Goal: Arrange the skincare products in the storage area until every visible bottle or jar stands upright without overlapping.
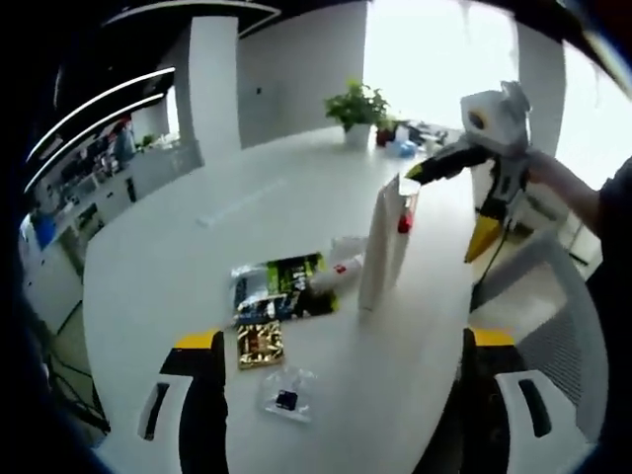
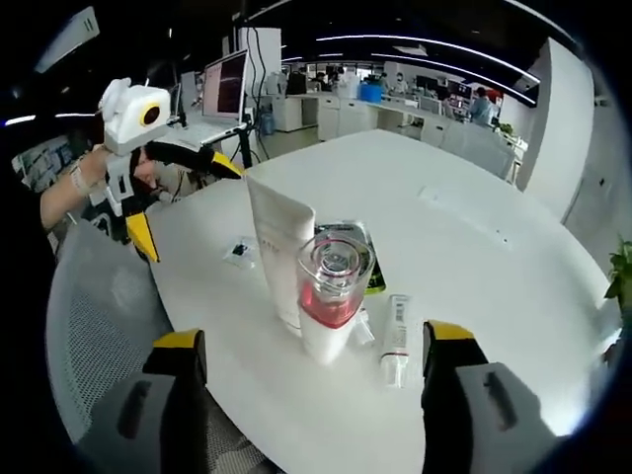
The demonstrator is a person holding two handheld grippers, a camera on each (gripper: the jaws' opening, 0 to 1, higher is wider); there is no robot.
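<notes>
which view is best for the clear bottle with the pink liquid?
Right gripper view: the pink bottle stands close and central, clear cap and pink fill plain, beside the tall white tube. In the left gripper view it sits mostly hidden behind that tube, a sliver showing.

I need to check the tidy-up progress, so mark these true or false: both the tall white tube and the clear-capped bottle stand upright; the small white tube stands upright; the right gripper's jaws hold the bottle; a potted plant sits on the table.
1. Tall white squeeze tube and clear-capped bottle with pink liquid stand upright: true.
2. Small white tube with a red mark stands upright: false, it lies flat on the round white table.
3. Right gripper holds the bottle: false, its jaws are open and apart from it.
4. Green potted plant sits on the table: true.
</notes>
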